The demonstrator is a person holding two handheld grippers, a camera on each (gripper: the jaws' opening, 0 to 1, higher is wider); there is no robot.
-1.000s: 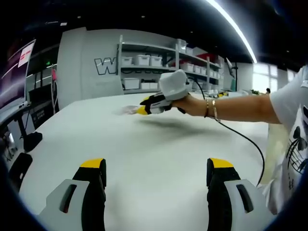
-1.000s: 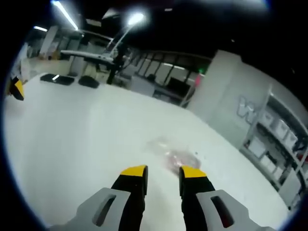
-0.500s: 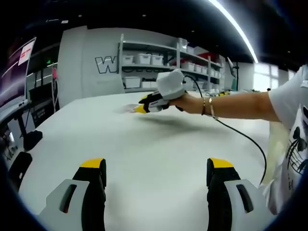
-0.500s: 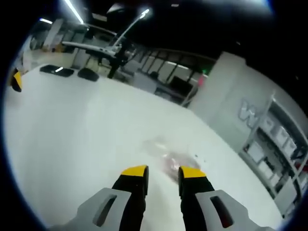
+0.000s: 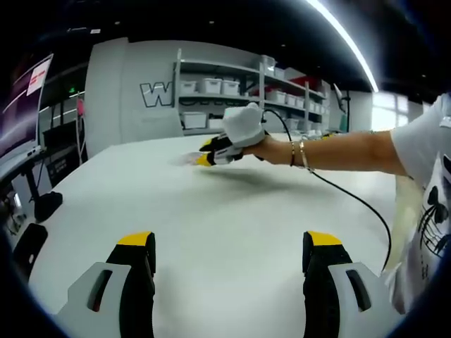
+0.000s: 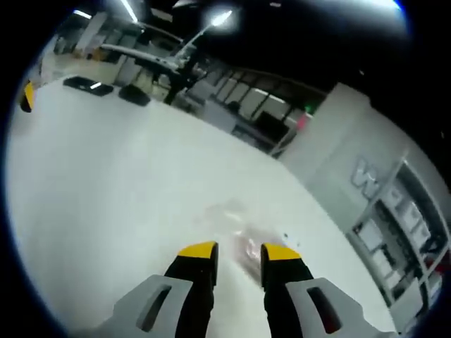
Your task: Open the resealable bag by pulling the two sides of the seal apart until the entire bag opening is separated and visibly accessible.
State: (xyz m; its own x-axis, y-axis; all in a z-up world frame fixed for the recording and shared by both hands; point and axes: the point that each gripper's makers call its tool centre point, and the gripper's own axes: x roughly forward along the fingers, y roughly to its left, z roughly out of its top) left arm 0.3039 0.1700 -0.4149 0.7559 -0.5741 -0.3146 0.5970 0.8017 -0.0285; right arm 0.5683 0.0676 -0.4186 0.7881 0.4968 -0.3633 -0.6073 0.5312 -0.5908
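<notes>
At upper centre of the left gripper view, the yellow-tipped right gripper (image 5: 206, 155) reaches out level, jaws narrowly parted at the clear plastic resealable bag (image 6: 243, 232) lying on the white table (image 5: 232, 225). The yellow-tipped left gripper (image 5: 230, 243) hangs low, jaws spread wide, holding nothing.

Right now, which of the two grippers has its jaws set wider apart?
The left gripper: its jaws stand wide over bare table, while the right gripper is nearly closed by the bag.

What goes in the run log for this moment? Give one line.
stage: reach | right hand-held gripper: open, tips at resealable bag on table | left hand-held gripper: open, apart from bag | seal: not yet gripped
</notes>
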